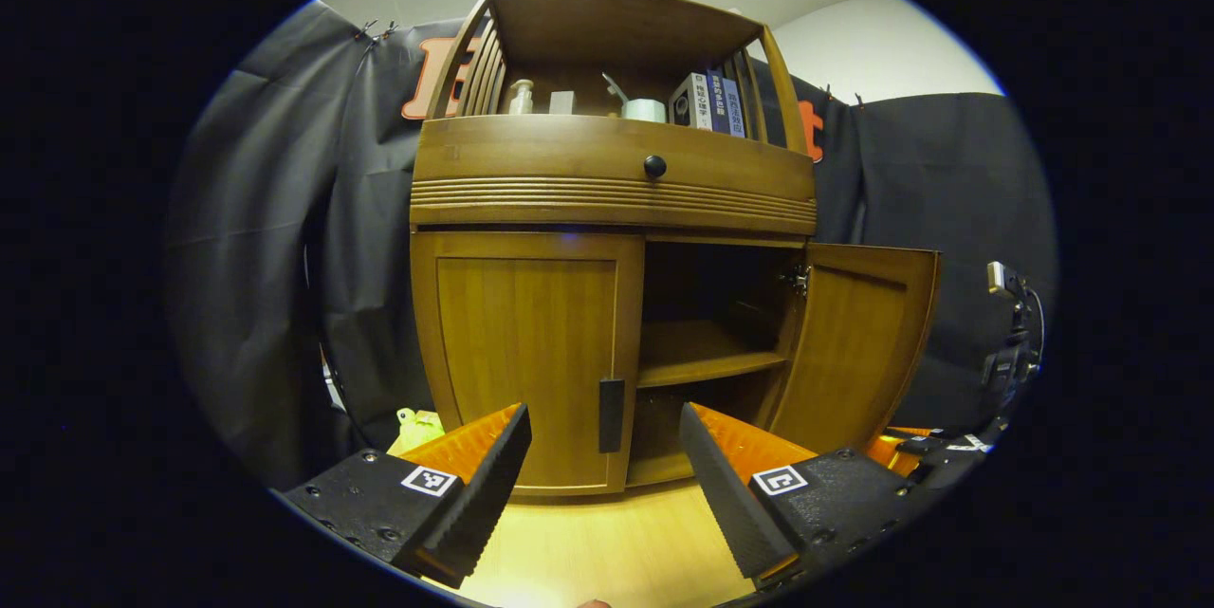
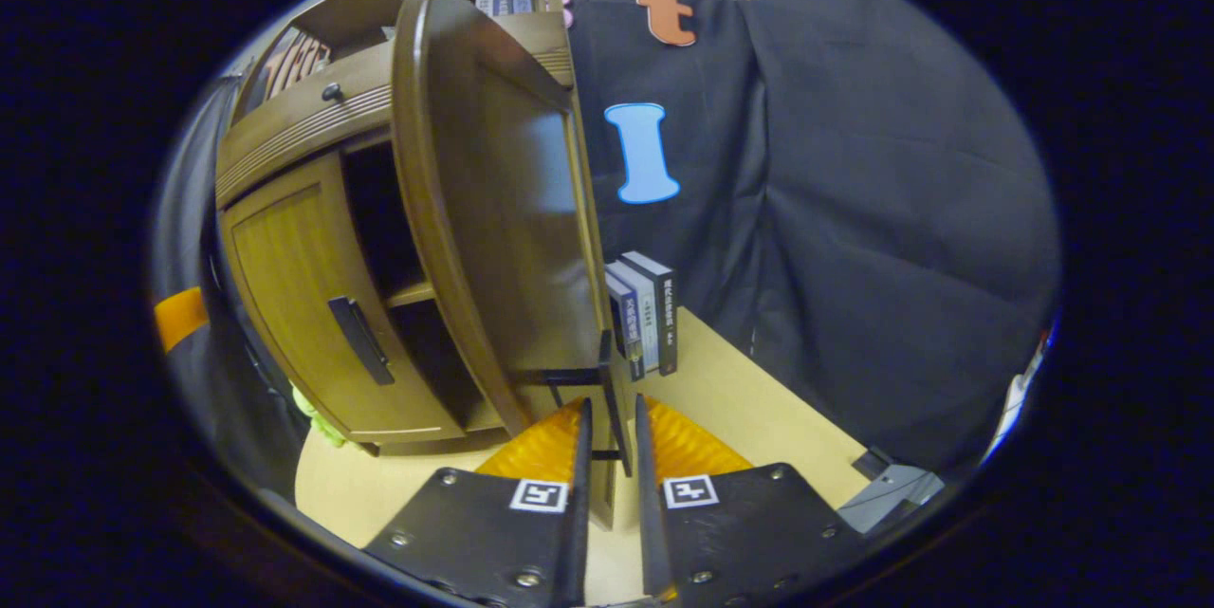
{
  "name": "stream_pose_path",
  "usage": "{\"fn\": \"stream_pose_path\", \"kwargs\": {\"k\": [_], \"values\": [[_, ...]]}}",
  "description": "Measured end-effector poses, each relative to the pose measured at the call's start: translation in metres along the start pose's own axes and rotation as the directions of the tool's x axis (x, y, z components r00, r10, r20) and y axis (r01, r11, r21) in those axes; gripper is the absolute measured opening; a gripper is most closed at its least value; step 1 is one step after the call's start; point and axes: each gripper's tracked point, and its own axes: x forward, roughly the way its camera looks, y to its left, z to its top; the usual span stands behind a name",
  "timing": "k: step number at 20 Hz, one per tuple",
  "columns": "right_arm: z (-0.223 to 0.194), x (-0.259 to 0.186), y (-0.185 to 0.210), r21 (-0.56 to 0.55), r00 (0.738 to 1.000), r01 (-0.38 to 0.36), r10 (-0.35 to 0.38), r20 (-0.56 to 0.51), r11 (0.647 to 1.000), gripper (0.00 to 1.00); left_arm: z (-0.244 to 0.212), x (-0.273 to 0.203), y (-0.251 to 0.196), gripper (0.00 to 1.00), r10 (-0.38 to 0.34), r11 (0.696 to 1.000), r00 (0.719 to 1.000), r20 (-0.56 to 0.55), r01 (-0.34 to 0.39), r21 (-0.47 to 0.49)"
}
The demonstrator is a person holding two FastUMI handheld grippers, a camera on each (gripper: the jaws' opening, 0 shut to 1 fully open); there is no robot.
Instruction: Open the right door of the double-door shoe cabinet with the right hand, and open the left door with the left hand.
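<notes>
A brown wooden shoe cabinet [image 1: 607, 181] stands ahead in the left gripper view. Its left door [image 1: 526, 352] is closed, with a dark vertical handle [image 1: 612, 415] at its inner edge. The right door [image 1: 858, 352] is swung wide open, baring an inner shelf [image 1: 702, 357]. My left gripper [image 1: 604, 456] is open, its fingers either side of the left door's handle and short of it. In the right gripper view the open right door [image 2: 503, 210] fills the middle, and my right gripper [image 2: 613, 418] is shut on that door's dark handle [image 2: 612, 399].
A drawer with a round knob [image 1: 654, 166] sits above the doors. The top shelf carries books [image 1: 711, 103] and small bottles. Several books [image 2: 645, 314] stand on the wooden floor by the black cloth wall. A yellow-green object [image 1: 417, 423] lies left of the cabinet's base.
</notes>
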Motion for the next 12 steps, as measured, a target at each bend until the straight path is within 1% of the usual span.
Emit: {"fn": "stream_pose_path", "kwargs": {"k": [1, 2, 3, 4, 6, 8, 9, 12], "values": [[0.004, 0.003, 0.000, 0.003, 1.000, 0.018, -0.018, 0.006, 1.000, 0.20, -0.001, 0.000, -0.002, 0.95, -0.006, 1.000, 1.000, -0.004, 0.006, -0.001], [0.009, 0.003, 0.000, 0.011, 1.000, 0.028, -0.028, 0.008, 1.000, 0.20, -0.003, 0.000, -0.003, 0.97, -0.012, 1.000, 1.000, -0.009, 0.012, -0.003], [0.016, -0.001, -0.002, 0.019, 0.999, 0.039, -0.039, 0.008, 0.999, 0.20, -0.005, 0.001, -0.005, 0.95, -0.019, 1.000, 1.000, -0.014, 0.018, -0.006], [0.021, -0.004, -0.003, 0.023, 0.999, 0.052, -0.052, 0.009, 0.998, 0.20, -0.006, 0.001, -0.007, 0.95, -0.024, 1.000, 0.999, -0.020, 0.024, -0.009], [0.030, 0.005, -0.014, 0.026, 0.996, 0.083, -0.084, 0.016, 0.996, 0.20, -0.009, 0.001, -0.009, 0.95, -0.033, 0.999, 0.999, -0.030, 0.032, -0.012], [0.024, 0.005, -0.028, 0.029, 0.993, 0.111, -0.112, 0.026, 0.993, 0.20, -0.011, 0.002, -0.012, 0.95, -0.039, 0.999, 0.999, -0.038, 0.039, -0.011], [0.021, 0.002, -0.034, 0.032, 0.992, 0.124, -0.125, 0.028, 0.992, 0.20, -0.013, 0.003, -0.012, 0.98, -0.042, 0.999, 0.998, -0.041, 0.041, -0.009], [0.023, -0.002, -0.049, 0.044, 0.985, 0.165, -0.167, 0.035, 0.985, 0.20, -0.015, 0.005, -0.017, 0.98, -0.052, 0.999, 0.997, -0.052, 0.051, -0.006]]}}
